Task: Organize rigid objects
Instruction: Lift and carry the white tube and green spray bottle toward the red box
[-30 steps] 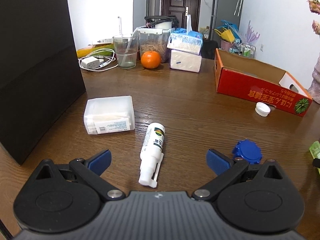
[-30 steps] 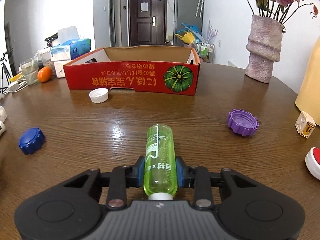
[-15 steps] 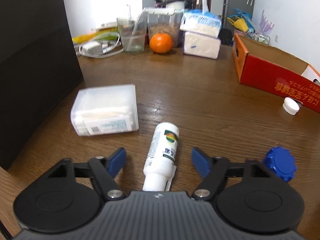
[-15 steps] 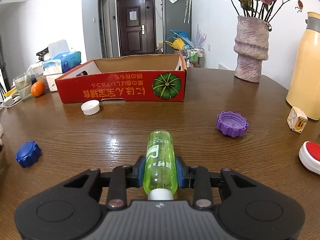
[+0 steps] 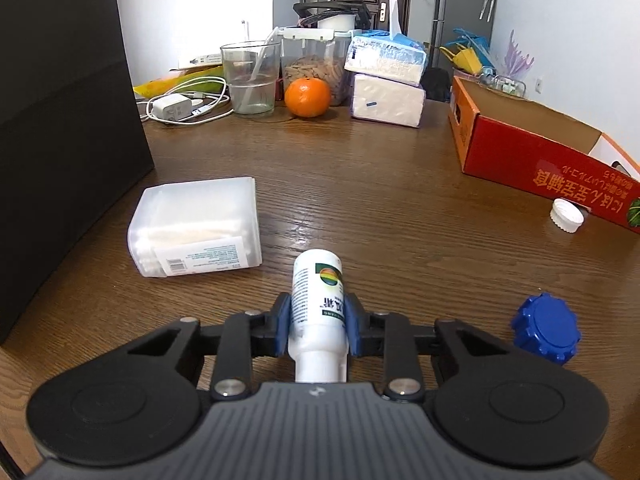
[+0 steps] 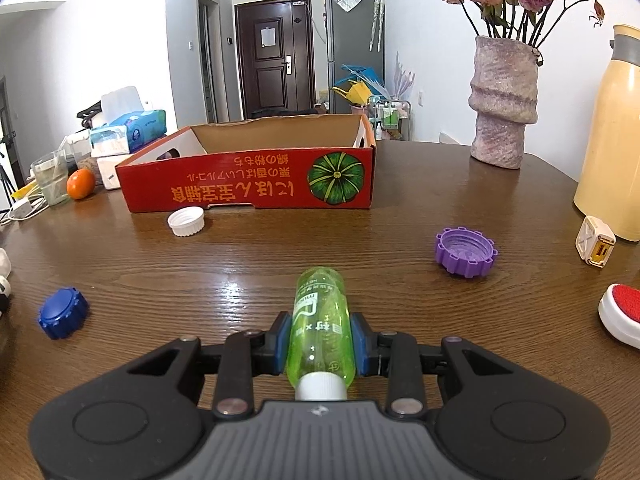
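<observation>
My left gripper (image 5: 316, 322) is shut on a white spray bottle (image 5: 318, 288) with a rainbow label, its base pointing forward, low over the wooden table. My right gripper (image 6: 320, 338) is shut on a green translucent bottle (image 6: 320, 316) with a white cap, held above the table. The open red cardboard box (image 6: 256, 190) stands ahead of the right gripper and at the right in the left wrist view (image 5: 532, 160). Loose on the table lie a blue cap (image 5: 546, 328), also in the right wrist view (image 6: 63, 312), a white cap (image 6: 187, 221), and a purple cap (image 6: 466, 252).
A clear cotton-swab box (image 5: 200, 226) lies ahead-left of the left gripper, beside a large black box (image 5: 60, 120). An orange (image 5: 307, 98), glass (image 5: 250, 78), tissue packs (image 5: 386, 80) and charger stand far back. A vase (image 6: 504, 108), yellow flask (image 6: 612, 140), small charger (image 6: 594, 242) and red-white brush (image 6: 622, 314) sit right.
My left gripper moved forward over the white spray bottle and shut on it. My right gripper, holding the green bottle, rose and drew back a little from the red box.
</observation>
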{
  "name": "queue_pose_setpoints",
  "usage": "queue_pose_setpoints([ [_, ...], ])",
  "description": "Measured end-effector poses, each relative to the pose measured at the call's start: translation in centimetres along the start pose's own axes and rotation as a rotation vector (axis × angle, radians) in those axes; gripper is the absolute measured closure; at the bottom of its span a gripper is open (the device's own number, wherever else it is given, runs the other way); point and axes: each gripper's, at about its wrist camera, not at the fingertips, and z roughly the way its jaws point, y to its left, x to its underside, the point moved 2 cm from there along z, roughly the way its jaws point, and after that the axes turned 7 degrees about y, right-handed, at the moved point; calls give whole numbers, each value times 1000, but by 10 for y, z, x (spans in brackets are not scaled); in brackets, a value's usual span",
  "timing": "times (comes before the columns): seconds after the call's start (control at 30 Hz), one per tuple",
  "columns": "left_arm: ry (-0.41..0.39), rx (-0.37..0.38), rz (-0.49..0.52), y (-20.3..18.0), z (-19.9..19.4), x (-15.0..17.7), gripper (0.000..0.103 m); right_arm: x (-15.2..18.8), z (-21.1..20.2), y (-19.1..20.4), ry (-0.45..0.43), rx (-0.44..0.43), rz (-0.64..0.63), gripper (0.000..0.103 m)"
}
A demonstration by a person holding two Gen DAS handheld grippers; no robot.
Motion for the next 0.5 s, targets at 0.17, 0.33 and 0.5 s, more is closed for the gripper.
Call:
queue_pose_setpoints([
  [0.17,-18,-5,14,-3,-4,2,75,0,-2,1,-5,2,-2,73],
  [0.33,-37,5,8,-3,-9,4,75,0,-3,1,-11,0,-2,73],
  [0.5,-49,13,10,-4,-12,5,75,0,-7,1,-28,-10,0,73],
])
